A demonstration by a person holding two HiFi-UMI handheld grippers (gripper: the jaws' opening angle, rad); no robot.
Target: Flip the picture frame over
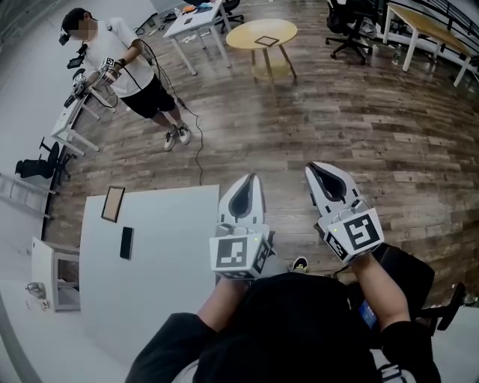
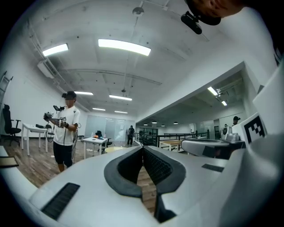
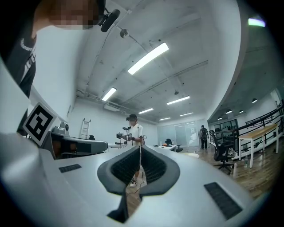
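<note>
The picture frame [image 1: 112,203], a thin brown border around a grey middle, lies flat near the far left corner of the white table [image 1: 161,284]. My left gripper [image 1: 249,178] is held level just past the table's right edge, well to the right of the frame, shut and holding nothing; its pads meet at the tips in the left gripper view [image 2: 142,147]. Alongside it to the right, my right gripper [image 1: 314,168] hangs over the wooden floor, also shut and empty [image 3: 140,147]. The frame does not show clearly in either gripper view.
A flat black rectangular object [image 1: 126,242] lies on the table near the frame. A white cabinet [image 1: 52,273] stands left of the table. Another person [image 1: 123,63] with grippers stands at the far left. A round table [image 1: 262,34], a white desk [image 1: 194,22] and office chairs [image 1: 348,22] stand further back.
</note>
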